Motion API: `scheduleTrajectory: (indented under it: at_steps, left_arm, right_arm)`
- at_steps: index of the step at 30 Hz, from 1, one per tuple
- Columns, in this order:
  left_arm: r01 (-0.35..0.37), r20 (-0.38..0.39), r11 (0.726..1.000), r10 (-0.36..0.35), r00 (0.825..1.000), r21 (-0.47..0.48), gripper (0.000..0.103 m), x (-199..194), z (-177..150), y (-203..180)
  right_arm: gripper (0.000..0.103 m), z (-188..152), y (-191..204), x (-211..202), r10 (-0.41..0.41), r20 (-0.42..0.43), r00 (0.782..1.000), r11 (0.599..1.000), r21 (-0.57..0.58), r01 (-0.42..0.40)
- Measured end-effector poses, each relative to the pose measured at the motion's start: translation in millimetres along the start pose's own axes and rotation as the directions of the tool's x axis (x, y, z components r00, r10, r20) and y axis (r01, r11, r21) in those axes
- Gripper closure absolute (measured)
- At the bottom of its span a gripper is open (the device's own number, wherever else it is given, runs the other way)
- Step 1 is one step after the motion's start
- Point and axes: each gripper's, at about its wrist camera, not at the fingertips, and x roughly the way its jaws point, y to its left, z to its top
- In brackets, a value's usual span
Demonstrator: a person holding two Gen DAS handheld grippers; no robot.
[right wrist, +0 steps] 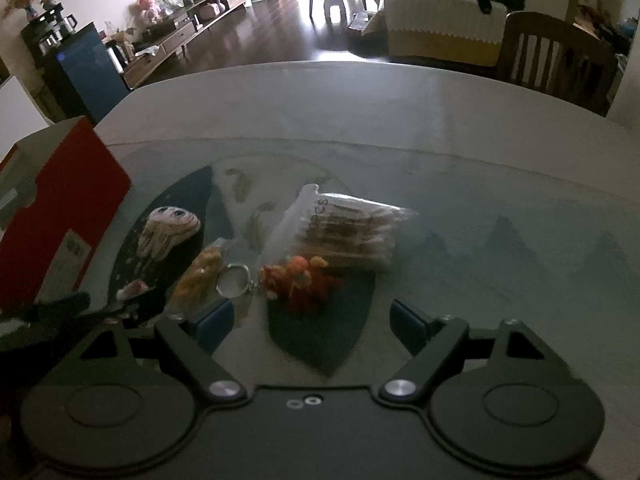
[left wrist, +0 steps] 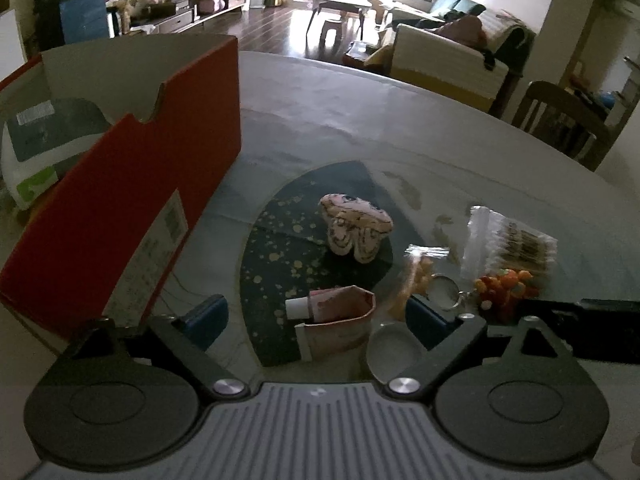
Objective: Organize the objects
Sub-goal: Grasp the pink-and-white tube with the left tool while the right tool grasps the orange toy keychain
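left gripper [left wrist: 316, 320] fingers spread, empty, around the tube [left wrist: 332, 308] | right gripper [right wrist: 312, 320] fingers spread, empty, near the keyring [right wrist: 236, 280] | red box [left wrist: 120, 208] far left on the tabletop [left wrist: 360, 128] | risk: tube slides on glossy glass; ring too flat to pinch

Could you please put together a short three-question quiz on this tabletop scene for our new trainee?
1. True or false: the left tongs are shut on the pink tube.
2. Which item lies nearest the right tongs? A) the bag of cotton swabs B) the orange keychain charm C) the red box
3. Fill in: the plush hair clip rests on the dark ____ mat.

Key: 1 false, both tongs are open and the tube only lies between the left fingers; 2 B; 3 speckled.
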Motion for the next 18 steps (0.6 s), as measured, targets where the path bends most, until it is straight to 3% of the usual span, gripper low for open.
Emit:
scheduleTrajectory:
  at_steps: [8, 10, 12, 18]
  left_arm:
    - [0.002, -0.019, 0.999, -0.003, 1.0, -0.043, 0.019, 6.7, -0.4, 12.0]
    - [0.0, -0.015, 0.999, -0.001, 1.0, -0.038, 0.024, 6.8, 0.0, 11.7]
    - [-0.008, -0.01, 1.0, 0.008, 1.0, -0.014, 0.037, 6.5, -0.1, 9.4]
    - [-0.016, -0.005, 1.0, 0.016, 1.0, 0.023, 0.054, 4.7, -1.2, 7.7]
  right_arm:
    - [0.021, 7.0, 7.5, 21.6, 0.007, -0.019, 1.0, 1.0, 0.0, -0.007]
    - [0.025, 7.4, 8.6, 25.0, 0.003, -0.02, 1.0, 1.0, 0.003, -0.003]
    - [0.031, 7.6, 9.0, 27.8, 0.002, -0.029, 1.0, 1.0, 0.01, -0.002]
    - [0.045, 6.2, 14.8, 31.3, -0.025, -0.024, 0.999, 1.0, -0.009, 0.025]
